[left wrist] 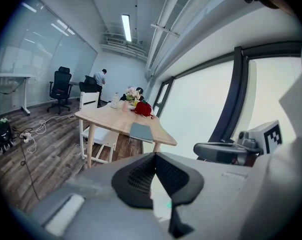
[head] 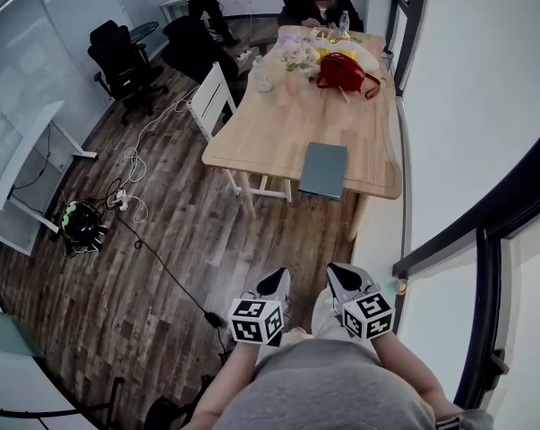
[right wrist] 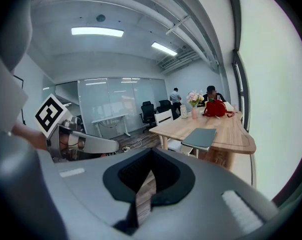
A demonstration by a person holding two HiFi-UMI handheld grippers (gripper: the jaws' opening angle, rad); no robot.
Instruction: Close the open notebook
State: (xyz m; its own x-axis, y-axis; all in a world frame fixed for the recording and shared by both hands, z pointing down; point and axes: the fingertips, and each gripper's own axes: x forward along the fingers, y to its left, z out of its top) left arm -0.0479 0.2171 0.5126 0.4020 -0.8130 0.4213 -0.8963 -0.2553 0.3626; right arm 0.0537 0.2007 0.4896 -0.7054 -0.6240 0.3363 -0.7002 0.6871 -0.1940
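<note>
A grey-blue notebook (head: 323,170) lies flat with its cover down at the near edge of the wooden table (head: 261,133). It also shows in the left gripper view as the notebook (left wrist: 141,131) and in the right gripper view as the notebook (right wrist: 201,137). Both grippers hang close to the person's body, well short of the table. The left gripper (head: 274,285) (left wrist: 155,155) has its jaws together with nothing between them. The right gripper (head: 344,279) (right wrist: 151,151) is beside it, tips touching, also empty.
A red bag (head: 341,72), flowers and cups crowd the table's far half, where a person (head: 319,3) sits. A white chair (head: 214,97) stands at the table's left. Cables (head: 131,195) trail over the wood floor. A window wall (head: 484,150) runs along the right.
</note>
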